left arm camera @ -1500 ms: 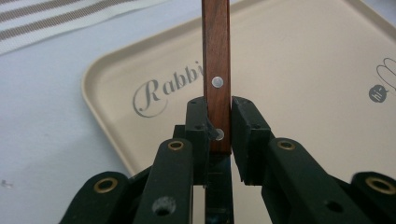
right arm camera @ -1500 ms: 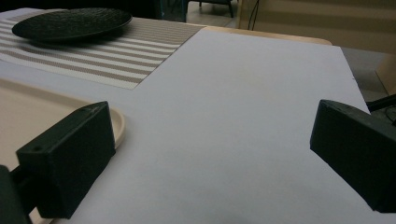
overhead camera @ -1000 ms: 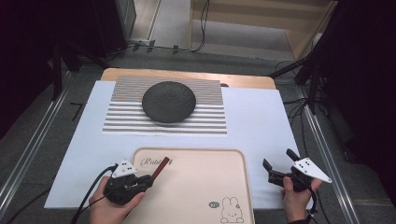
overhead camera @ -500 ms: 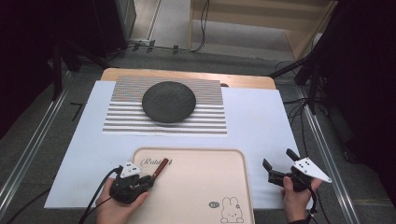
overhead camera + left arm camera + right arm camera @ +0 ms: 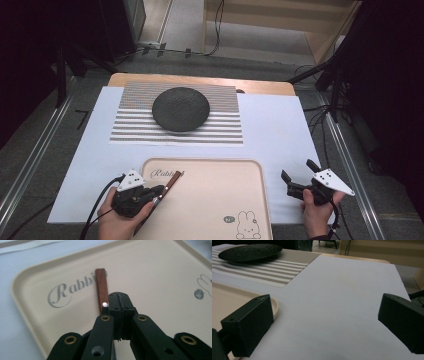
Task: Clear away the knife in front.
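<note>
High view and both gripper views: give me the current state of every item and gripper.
Left gripper: shut on the brown-handled utensil, over the tray.
Right gripper: open, holding nothing, beside the tray.
Tray: flat on the white sheet.
Black plate: bare, on the striped mat.

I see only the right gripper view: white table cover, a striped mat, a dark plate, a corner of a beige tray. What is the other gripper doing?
Observer: The left gripper is shut on a brown-handled utensil at the near left of the tray.
Operator: Which way does the utensil lie?
Observer: The brown handle points away from the person, and its far end lies over the word "Rabbit" printed on the tray. The gripper hides the other end, so I cannot tell what kind of utensil it is.
Operator: Is something else printed on the tray?
Observer: Yes, a small rabbit drawing near its front right corner.
</note>
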A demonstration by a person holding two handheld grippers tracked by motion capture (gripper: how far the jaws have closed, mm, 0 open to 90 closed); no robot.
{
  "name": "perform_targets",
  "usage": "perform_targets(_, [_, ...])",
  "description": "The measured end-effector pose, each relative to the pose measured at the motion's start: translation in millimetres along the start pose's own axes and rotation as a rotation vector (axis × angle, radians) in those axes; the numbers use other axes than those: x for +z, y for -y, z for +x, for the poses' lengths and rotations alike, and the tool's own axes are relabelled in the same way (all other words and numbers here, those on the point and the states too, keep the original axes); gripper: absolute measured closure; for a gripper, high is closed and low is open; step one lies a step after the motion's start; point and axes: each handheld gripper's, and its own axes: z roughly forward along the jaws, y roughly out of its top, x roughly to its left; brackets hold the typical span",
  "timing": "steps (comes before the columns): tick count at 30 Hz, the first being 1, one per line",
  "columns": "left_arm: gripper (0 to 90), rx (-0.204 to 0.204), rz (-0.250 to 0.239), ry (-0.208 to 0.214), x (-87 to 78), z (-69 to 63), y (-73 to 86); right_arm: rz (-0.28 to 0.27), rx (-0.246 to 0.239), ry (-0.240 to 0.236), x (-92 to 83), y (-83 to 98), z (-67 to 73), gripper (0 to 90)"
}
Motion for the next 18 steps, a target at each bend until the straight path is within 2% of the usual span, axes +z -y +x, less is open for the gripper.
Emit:
perform_targets(4, [90.0,0.044,0.053,0.006,14.8,-7.2,-1.7,0.001,-0.001,0.001,0.1,0.0,0.3,0.0])
perform_targets(7, [90.0,0.076,0.094,-0.019,23.0,-7.6,-2.9,0.002,0.002,0.001,0.0,0.0,0.4,0.0])
perform_targets(14, [90.0,0.074,0.123,-0.034,25.7,0.1,1.4,0.000,0.000,0.000,0.1,0.0,0.1,0.0])
perform_targets(18, [90.0,0.051,0.116,-0.038,19.4,10.4,4.0,0.001,0.001,0.000,-0.2,0.1,0.0,0.0])
